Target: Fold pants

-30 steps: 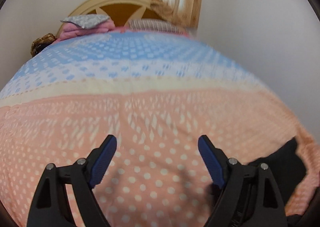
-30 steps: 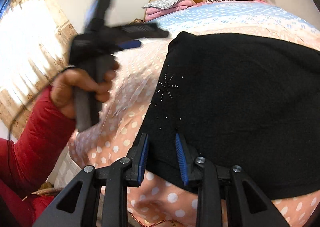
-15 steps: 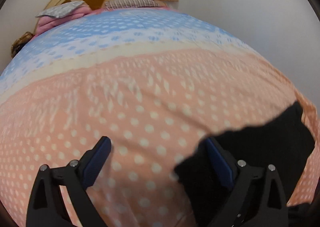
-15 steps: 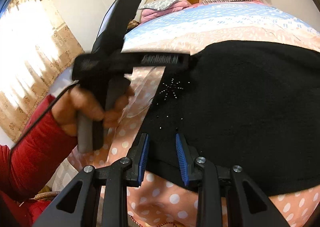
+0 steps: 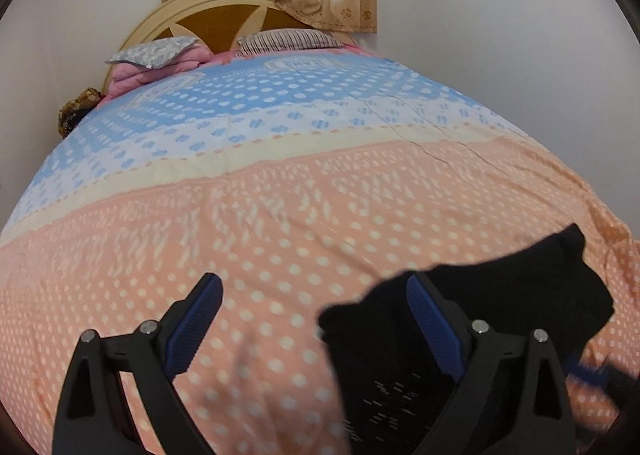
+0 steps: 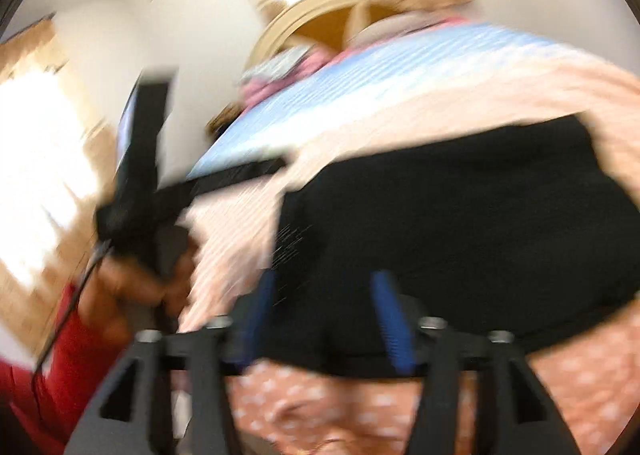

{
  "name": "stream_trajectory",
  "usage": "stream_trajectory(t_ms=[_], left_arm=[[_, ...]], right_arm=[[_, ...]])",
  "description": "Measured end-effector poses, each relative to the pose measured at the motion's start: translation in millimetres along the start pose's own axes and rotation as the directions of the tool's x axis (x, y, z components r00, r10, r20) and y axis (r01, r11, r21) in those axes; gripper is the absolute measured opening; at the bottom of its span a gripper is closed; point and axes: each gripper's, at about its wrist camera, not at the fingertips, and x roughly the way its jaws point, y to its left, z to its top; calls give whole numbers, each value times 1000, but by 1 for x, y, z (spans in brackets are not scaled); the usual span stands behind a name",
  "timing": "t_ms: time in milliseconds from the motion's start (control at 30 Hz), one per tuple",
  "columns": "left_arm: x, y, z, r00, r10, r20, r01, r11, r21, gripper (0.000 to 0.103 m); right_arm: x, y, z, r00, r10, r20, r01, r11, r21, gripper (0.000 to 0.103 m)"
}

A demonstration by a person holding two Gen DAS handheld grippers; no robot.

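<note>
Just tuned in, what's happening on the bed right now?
A person in a red sleeve is folding black pants on a dotted bedspread, with a gripper in each hand. The right gripper is at the near edge of the pants and its jaws are opening, with the cloth between them but no longer pinched. The left gripper is wide open and empty beside the pants' left corner. The right view is badly blurred.

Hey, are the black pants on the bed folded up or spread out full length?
Folded, it seems: the black pants lie as one compact block on the bedspread, no separate legs showing. The right-wrist view is blurred, so layers cannot be told.
</note>
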Motion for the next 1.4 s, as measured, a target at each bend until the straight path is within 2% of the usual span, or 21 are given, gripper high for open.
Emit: stream_trajectory(t_ms=[67, 133, 267, 333, 400, 533, 700, 800, 867, 1000, 1067, 1233, 1300, 1400], left_arm=[[-1, -10, -6, 1000, -8, -15, 8, 1000, 7, 96], [-3, -19, -10, 1000, -16, -26, 17, 1000, 12, 96], [-1, -31, -20, 998, -20, -51, 21, 1000, 15, 96], [-1, -35, -23, 998, -14, -61, 14, 1000, 8, 96], [-2, -37, -27, 998, -20, -65, 20, 1000, 5, 96], [-5, -30, -39, 997, -41, -65, 39, 999, -29, 96], [-2, -14, -48, 996, -52, -78, 43, 993, -114, 96], [2, -9, -50, 994, -68, -87, 52, 985, -167, 96], [6, -12, -52, 991, -85, -106, 66, 983, -172, 96], [10, -22, -55, 991, -71, -116, 55, 989, -137, 99], [14, -27, -57, 989, -57, -136, 39, 991, -128, 101], [18, -24, -58, 986, -62, -156, 35, 985, -171, 103], [17, -21, -59, 983, -72, -168, 40, 981, -191, 103], [14, -24, -61, 979, -84, -185, 47, 980, -196, 103]], right_arm=[[-21, -19, 9, 996, -61, 62, 59, 997, 39, 67], [-35, -38, 20, 990, -113, 89, 107, 992, 73, 67], [-51, -62, 37, 969, -225, 98, 217, 972, 89, 67], [-53, -75, 46, 952, -291, 95, 285, 955, 78, 67], [-55, -89, 57, 942, -323, 96, 314, 944, 96, 67], [-61, -122, 67, 949, -305, 74, 288, 940, 185, 67], [-58, -152, 59, 948, -317, 35, 297, 918, 263, 67], [-52, -165, 54, 960, -279, 16, 260, 912, 317, 67], [-43, -166, 52, 965, -260, -6, 249, 916, 315, 67], [-25, -169, 45, 968, -248, -47, 249, 912, 326, 67], [-26, -165, 39, 965, -261, -19, 254, 915, 313, 67], [-23, -145, 28, 965, -261, -33, 261, 933, 248, 67], [-19, -132, 27, 955, -294, -48, 298, 940, 167, 67], [-15, -127, 25, 943, -327, -53, 331, 936, 116, 65]])
